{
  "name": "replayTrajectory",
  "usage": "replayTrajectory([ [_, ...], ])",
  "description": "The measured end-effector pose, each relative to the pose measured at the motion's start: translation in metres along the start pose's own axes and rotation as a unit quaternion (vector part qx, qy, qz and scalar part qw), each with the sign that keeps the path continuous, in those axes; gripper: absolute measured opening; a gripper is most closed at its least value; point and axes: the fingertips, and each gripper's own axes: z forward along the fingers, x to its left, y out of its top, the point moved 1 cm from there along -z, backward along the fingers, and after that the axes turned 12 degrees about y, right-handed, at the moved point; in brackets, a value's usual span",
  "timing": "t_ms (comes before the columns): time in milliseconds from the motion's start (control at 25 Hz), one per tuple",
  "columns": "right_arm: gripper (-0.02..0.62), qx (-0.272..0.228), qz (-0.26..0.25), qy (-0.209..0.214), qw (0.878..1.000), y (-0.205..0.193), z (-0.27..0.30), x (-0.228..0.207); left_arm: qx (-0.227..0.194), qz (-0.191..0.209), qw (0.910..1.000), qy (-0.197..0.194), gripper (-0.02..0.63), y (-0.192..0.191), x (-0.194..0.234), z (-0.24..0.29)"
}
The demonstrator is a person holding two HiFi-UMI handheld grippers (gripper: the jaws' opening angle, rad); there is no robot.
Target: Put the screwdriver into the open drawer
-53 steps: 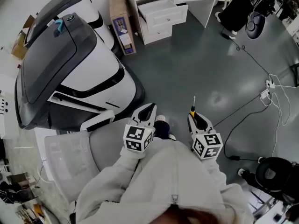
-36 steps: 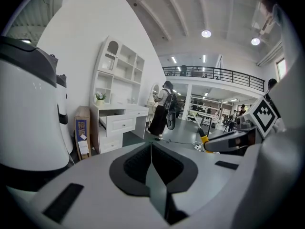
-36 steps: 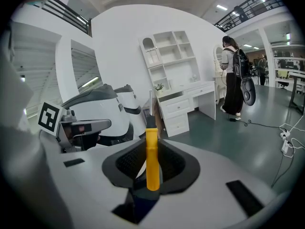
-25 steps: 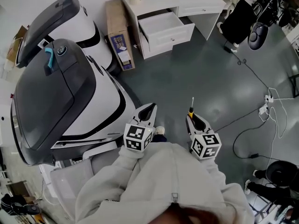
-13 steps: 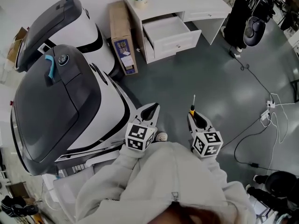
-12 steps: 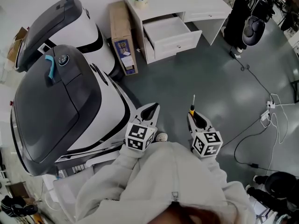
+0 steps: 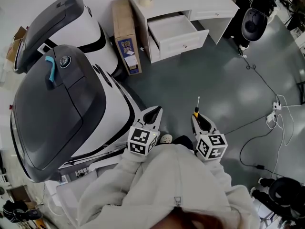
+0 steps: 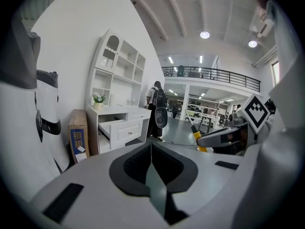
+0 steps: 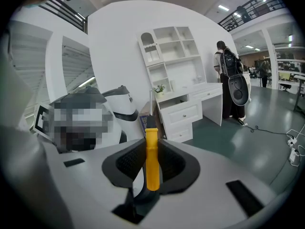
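Note:
The screwdriver has a yellow handle and a thin metal shaft that points ahead. My right gripper is shut on the handle, held out in front of the person's body above the grey floor. My left gripper hangs beside it, its jaws closed together with nothing between them. The open drawer juts out of a white desk far ahead across the floor. It also shows in the left gripper view as the drawer and in the right gripper view as the drawer.
Two large grey-and-white machines stand close on the left. A cardboard box leans beside the desk. A person with a black backpack stands right of the desk. Cables and a power strip lie on the floor at right.
In the head view the desk and drawer have slid down and to the right, and look nearer. Both grippers keep their places in front of the body, with the screwdriver still gripped.

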Motion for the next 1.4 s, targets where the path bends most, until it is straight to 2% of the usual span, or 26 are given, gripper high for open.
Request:
replayTrajectory([
  [280, 0.091, 0.008, 0.014, -0.006, 1.000, -0.015, -0.006, 0.001, 0.016, -0.013, 0.9998, 0.005, 0.021, -0.017, 0.001, -0.007],
  [520, 0.091, 0.014, 0.020, 0.003, 1.000, -0.016, 0.002, -0.005, 0.013, -0.020, 0.9996, 0.016, 0.020, -0.016, 0.008, 0.001],
  [720, 0.091, 0.013, 0.023, 0.013, 1.000, -0.004, 0.013, -0.020, 0.013, -0.011, 0.9997, 0.017, 0.020, -0.008, 0.007, 0.018],
  [1120, 0.091, 0.015, 0.029, 0.027, 0.999, 0.038, 0.044, -0.069, 0.013, -0.015, 0.9989, 0.043, 0.020, 0.021, 0.019, 0.071],
  [1400, 0.091, 0.024, 0.037, 0.034, 0.998, 0.055, 0.065, -0.097, 0.023, -0.018, 0.9985, 0.046, 0.020, 0.032, 0.023, 0.110],
])
